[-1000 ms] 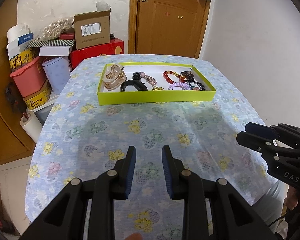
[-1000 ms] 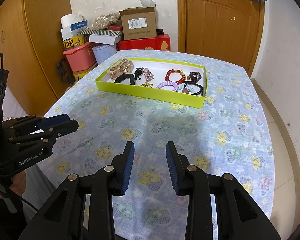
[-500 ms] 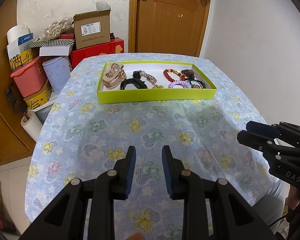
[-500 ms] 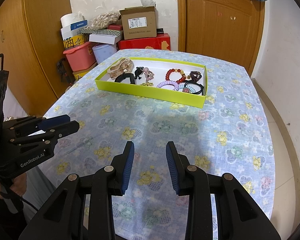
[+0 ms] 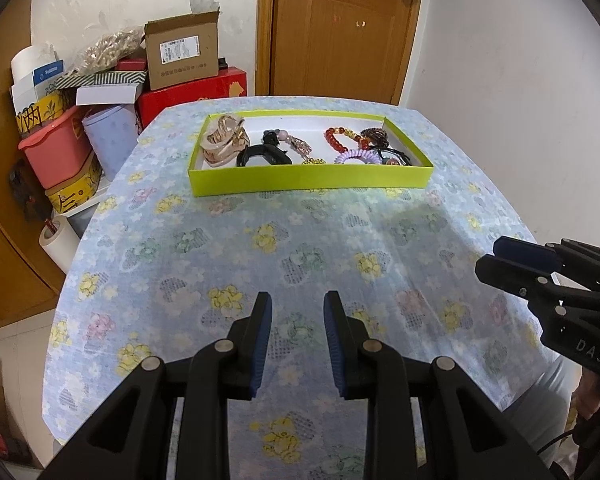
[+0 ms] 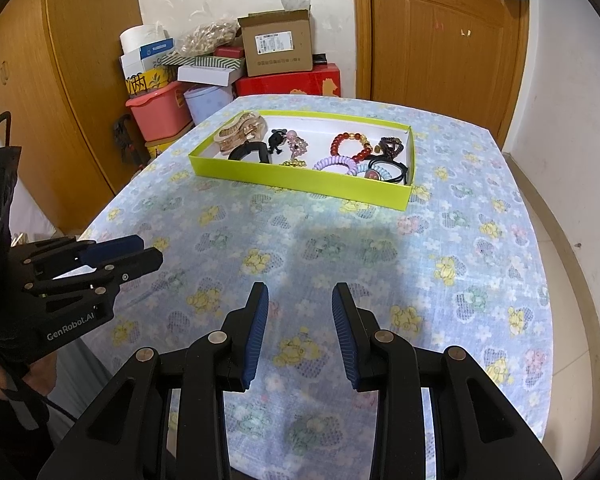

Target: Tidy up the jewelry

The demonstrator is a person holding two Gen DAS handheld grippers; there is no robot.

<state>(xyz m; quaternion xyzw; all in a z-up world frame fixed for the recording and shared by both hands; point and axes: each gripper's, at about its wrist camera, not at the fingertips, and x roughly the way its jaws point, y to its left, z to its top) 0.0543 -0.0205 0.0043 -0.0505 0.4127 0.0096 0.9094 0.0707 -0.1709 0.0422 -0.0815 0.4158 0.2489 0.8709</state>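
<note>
A shallow lime-green tray sits at the far end of the table. Inside lie a beige hair claw, a black clip, a red bead bracelet, a lilac coil hair tie and dark hair ties. My left gripper hovers open over the near tablecloth, nothing between its fingers. My right gripper is open and empty too, beside the left one, well short of the tray.
The table wears a blue floral cloth. Stacked boxes and tubs, among them a cardboard box and a pink tub, crowd the corner behind. A wooden door stands beyond the table.
</note>
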